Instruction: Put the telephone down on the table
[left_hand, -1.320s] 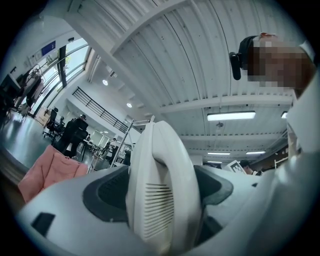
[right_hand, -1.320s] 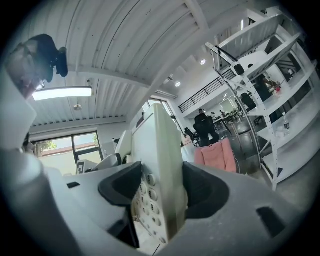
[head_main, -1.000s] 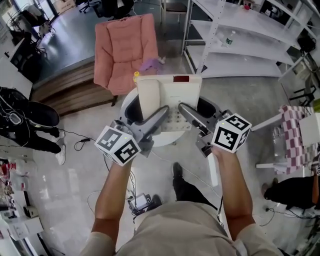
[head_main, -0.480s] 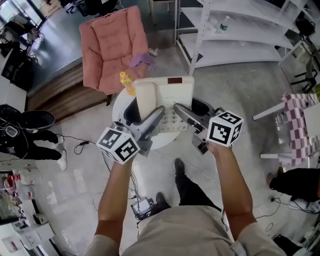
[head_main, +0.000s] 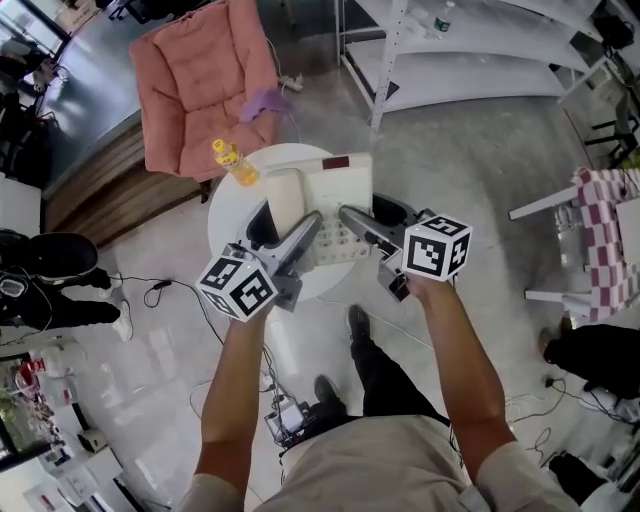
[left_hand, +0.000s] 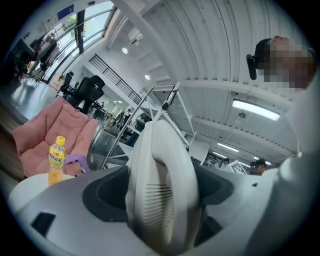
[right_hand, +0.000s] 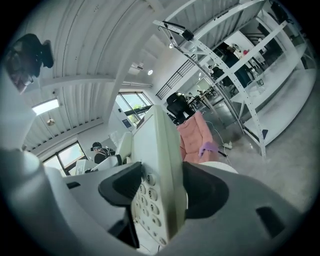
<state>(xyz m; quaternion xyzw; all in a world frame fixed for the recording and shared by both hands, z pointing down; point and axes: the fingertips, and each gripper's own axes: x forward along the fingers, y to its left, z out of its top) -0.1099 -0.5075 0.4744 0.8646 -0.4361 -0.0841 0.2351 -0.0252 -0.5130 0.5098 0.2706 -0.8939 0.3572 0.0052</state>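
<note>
You have the cream telephone (head_main: 335, 190) clamped between both grippers. Your left gripper (head_main: 285, 228) pinches its handset (left_hand: 160, 190), and your right gripper (head_main: 372, 215) pinches the keypad (right_hand: 146, 200) edge. It lies face up, extending ahead of your jaws over the round white table (head_main: 232, 205) below them.

This is an open-plan office or lab workspace, not a home. A polished grey floor (head_main: 480, 180) runs throughout, with bare white metal shelving (head_main: 480, 50) at 1 o'clock and loose cables (head_main: 150, 285) trailing across it at 9 o'clock. A pink armchair (head_main: 195, 85) sits at 11 o'clock (the one soft piece among hard fittings). The left gripper view shows black office chairs (left_hand: 92, 89), a ribbed white ceiling (left_hand: 200, 45) with strip lights (left_hand: 255, 110), and tall windows (left_hand: 82, 27).
</note>
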